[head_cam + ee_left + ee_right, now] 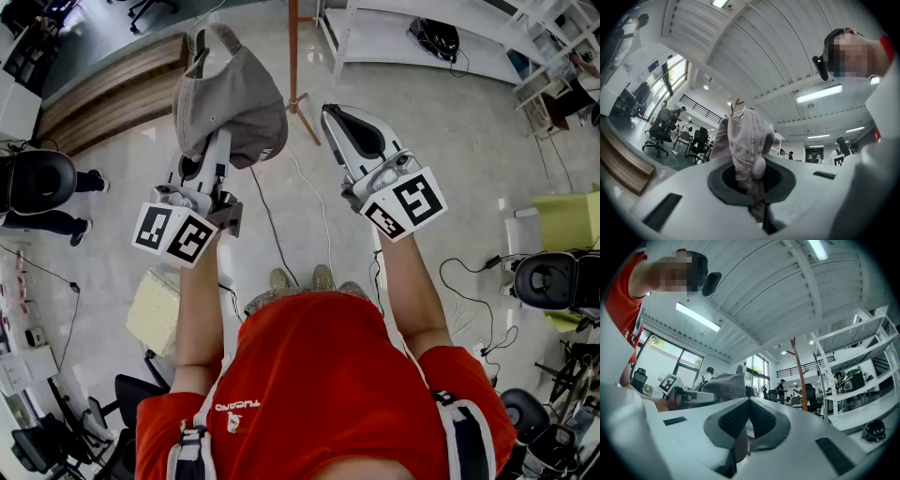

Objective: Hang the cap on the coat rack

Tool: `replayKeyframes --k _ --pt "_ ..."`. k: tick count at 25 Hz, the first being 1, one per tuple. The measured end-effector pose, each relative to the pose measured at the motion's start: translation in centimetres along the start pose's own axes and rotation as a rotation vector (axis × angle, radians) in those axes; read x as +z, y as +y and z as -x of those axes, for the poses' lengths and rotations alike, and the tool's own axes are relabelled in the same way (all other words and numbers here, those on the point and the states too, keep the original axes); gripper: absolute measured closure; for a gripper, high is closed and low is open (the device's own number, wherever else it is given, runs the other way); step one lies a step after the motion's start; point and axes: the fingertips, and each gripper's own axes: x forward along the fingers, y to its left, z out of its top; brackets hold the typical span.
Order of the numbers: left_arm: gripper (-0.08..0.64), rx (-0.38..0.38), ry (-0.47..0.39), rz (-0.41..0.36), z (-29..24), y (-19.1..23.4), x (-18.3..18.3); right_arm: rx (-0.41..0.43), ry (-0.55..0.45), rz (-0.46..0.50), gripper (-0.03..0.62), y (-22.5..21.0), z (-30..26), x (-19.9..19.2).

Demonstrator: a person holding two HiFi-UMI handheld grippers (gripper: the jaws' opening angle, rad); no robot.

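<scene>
Carrying is the step in hand: the cap [230, 103] sits pinched by its fabric in the closed left hand-held gripper [218, 141], near the coat rack [293, 56] but not on it. Next, I judge, it must be lifted over a peg (none shows clearly here). The right hand-held gripper [333, 112] is closed and empty. Both forearms reach forward.

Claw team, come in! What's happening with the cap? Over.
Left claw shut on the cap, held up. Right claw shut, empty. Cap not yet on the coat rack, pole just ahead. Nothing seen in the way.
</scene>
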Motion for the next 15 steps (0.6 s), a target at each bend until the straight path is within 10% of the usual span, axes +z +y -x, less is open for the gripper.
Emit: replayKeyframes --k 15 --pt "0.541 -0.025 -0.002 0.018 0.6 1.8 0.4 -0.018 0.001 -0.007 0.569 1.0 -1.7 0.1"
